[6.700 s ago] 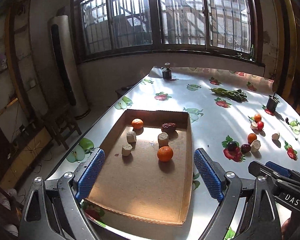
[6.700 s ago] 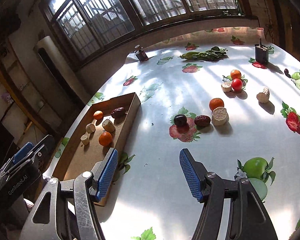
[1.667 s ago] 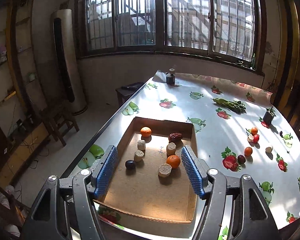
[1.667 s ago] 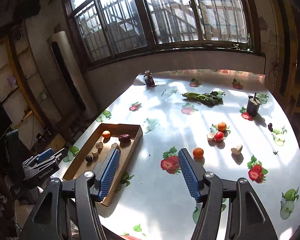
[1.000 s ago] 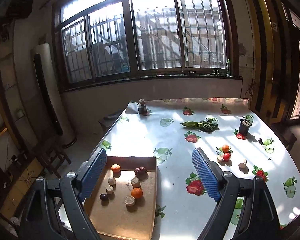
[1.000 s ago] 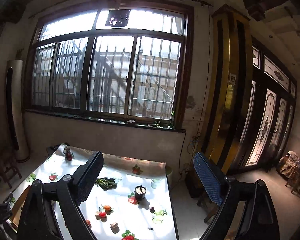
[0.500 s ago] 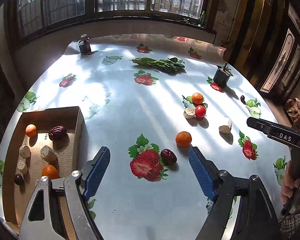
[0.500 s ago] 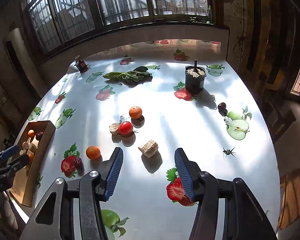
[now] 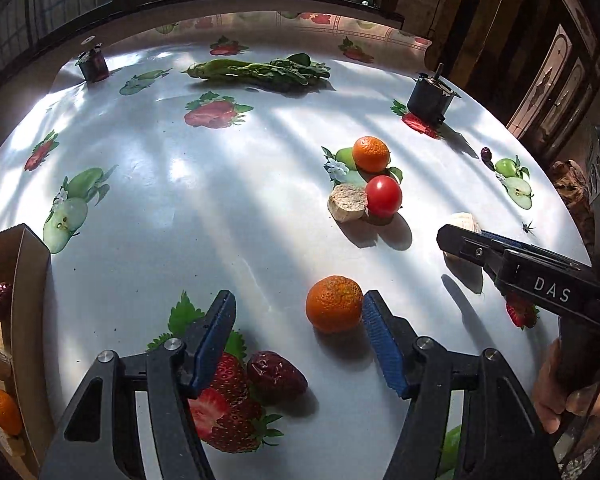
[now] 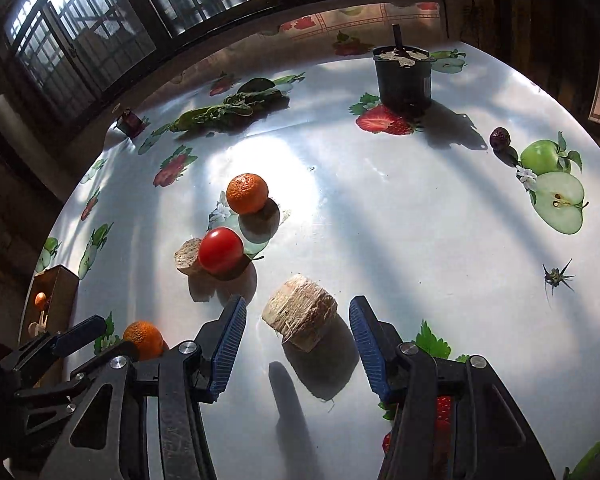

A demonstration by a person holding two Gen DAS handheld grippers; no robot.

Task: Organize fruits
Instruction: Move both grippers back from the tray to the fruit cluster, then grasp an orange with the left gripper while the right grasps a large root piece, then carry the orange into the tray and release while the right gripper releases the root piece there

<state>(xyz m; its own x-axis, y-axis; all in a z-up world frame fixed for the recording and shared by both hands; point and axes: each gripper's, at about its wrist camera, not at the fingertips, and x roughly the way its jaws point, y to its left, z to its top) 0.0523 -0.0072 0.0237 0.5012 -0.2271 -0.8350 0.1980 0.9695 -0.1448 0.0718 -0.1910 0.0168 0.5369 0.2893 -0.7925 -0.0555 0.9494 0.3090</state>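
On the worktop (image 9: 220, 216):
Left gripper (image 9: 296, 336): closing, nothing gripped; should centre on the orange (image 9: 334, 309).
Right gripper (image 10: 296, 344): unclenched astride the beige chunk (image 10: 300, 312); should lower, then squeeze.

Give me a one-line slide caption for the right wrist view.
Right gripper straddles a beige cut chunk on the fruit-print tablecloth, pads not touching it.

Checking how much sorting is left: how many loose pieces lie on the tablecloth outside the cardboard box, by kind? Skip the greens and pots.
Oranges: 2
Red tomato: 1
Beige chunks: 2
Red date: 1
Small dark fruit: 1
Total: 7
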